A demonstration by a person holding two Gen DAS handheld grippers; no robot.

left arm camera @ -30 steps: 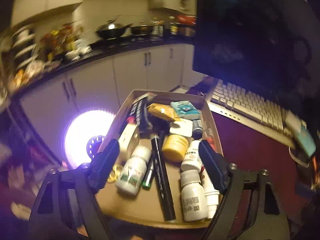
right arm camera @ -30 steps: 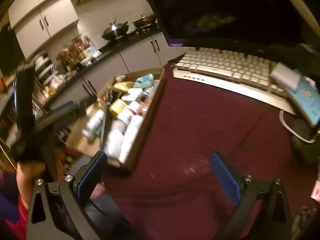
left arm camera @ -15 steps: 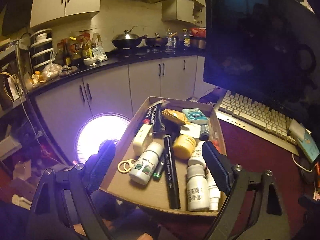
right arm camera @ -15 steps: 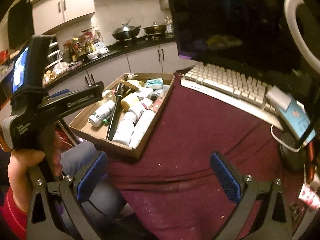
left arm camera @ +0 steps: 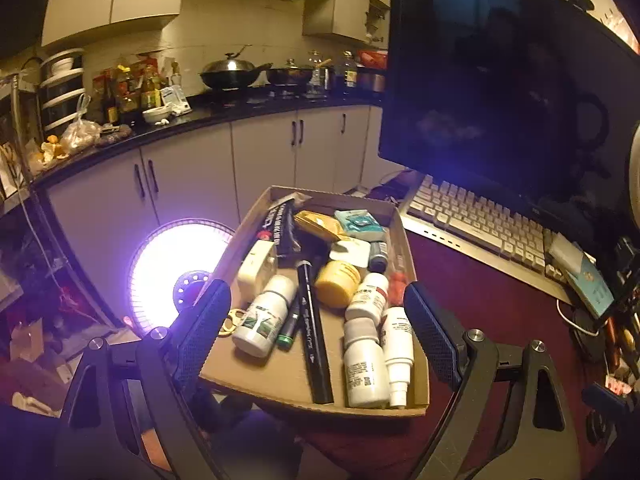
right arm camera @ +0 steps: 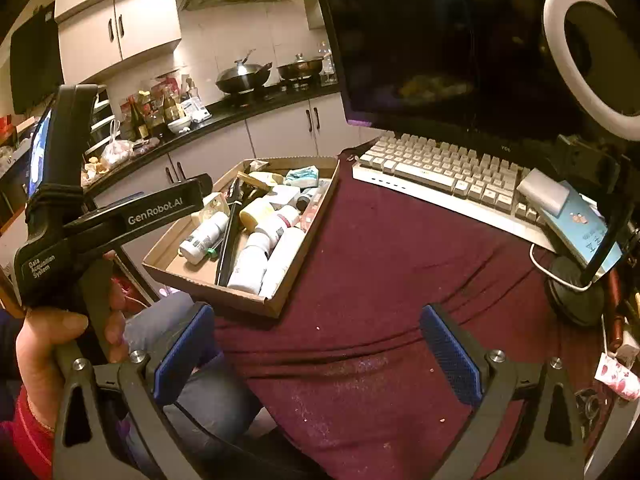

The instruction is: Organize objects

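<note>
A shallow cardboard box sits at the left edge of a maroon-covered desk, partly overhanging it. It holds several white bottles, a yellow jar, a long black pen, a green-labelled bottle, packets and small items. The box also shows in the right wrist view. My left gripper is open and empty, hovering over the box's near end. My right gripper is open and empty above the bare cloth, right of the box.
A white keyboard and dark monitor stand at the back of the desk. A phone on a stand, a ring light and cables are at the right. A glowing heater stands on the floor left of the box.
Both grippers have drawn back and risen, steadying from a blurred sweep. The box now sits further from the left gripper's fingers. Both stay open.
</note>
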